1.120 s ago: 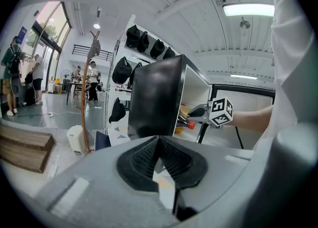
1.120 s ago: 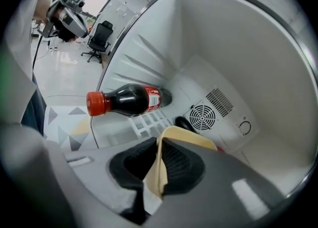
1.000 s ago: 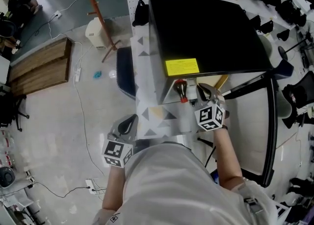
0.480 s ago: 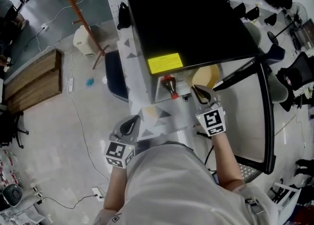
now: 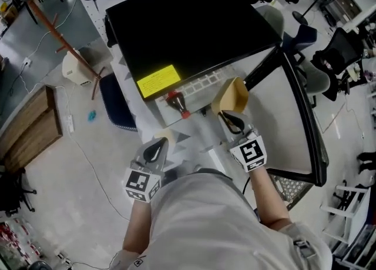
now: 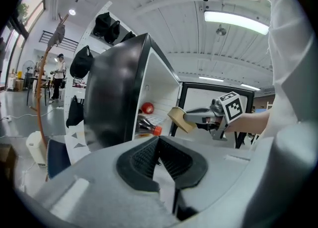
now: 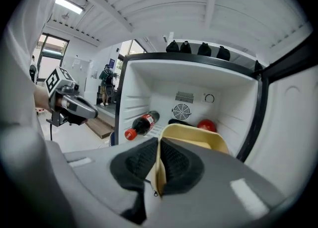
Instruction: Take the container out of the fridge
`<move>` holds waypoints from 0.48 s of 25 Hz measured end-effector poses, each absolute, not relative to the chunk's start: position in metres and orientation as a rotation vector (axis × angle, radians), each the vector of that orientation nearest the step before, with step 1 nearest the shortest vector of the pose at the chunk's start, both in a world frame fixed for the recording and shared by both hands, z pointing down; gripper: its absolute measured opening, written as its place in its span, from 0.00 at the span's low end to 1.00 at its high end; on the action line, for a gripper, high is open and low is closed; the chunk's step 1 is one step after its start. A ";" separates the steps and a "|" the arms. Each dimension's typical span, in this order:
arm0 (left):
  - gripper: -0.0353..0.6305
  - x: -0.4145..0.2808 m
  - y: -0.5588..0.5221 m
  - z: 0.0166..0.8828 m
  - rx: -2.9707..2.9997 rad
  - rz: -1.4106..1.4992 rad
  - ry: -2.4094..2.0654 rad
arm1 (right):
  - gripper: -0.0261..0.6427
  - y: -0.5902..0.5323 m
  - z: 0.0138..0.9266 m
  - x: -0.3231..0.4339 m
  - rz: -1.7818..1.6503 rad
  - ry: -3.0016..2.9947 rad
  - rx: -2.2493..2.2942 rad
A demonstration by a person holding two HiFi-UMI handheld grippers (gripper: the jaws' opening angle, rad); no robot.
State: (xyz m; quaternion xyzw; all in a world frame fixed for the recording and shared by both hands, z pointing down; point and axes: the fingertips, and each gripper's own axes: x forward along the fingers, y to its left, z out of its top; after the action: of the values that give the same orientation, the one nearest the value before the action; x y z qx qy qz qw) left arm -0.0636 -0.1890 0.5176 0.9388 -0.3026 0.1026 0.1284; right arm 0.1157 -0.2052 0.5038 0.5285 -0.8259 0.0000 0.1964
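Fridges: one fridge, at 12 o'clock in the head view
Containers: one yellow container
Bottles: one red-capped bottle (lying on its side)
Red round things: one red round thing
Grippers: two, the left gripper at 8 o'clock and the right gripper at 3 o'clock
Coat stands: one coat stand, at 10 o'clock
Wooden benches: one wooden bench, at 9 o'clock

Overhead plus two low views
Head view looks steeply down on the fridge; right gripper view faces its interior closely, left from the side; all share the bottle.
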 end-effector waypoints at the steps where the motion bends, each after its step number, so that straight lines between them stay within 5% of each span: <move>1: 0.07 -0.058 -0.190 0.517 2.742 0.298 -0.853 | 0.07 -0.200 0.505 0.118 0.006 -2.306 1.491; 12: 0.07 0.017 -0.181 0.519 2.855 0.346 -0.466 | 0.07 -0.142 0.511 0.145 0.095 -2.222 1.650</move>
State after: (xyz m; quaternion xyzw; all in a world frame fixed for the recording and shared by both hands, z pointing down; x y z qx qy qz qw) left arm 0.0166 -0.1808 0.5188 0.9736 -0.1588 0.1180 0.1137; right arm 0.1453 -0.1419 0.5108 0.5854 -0.7886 0.0339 0.1850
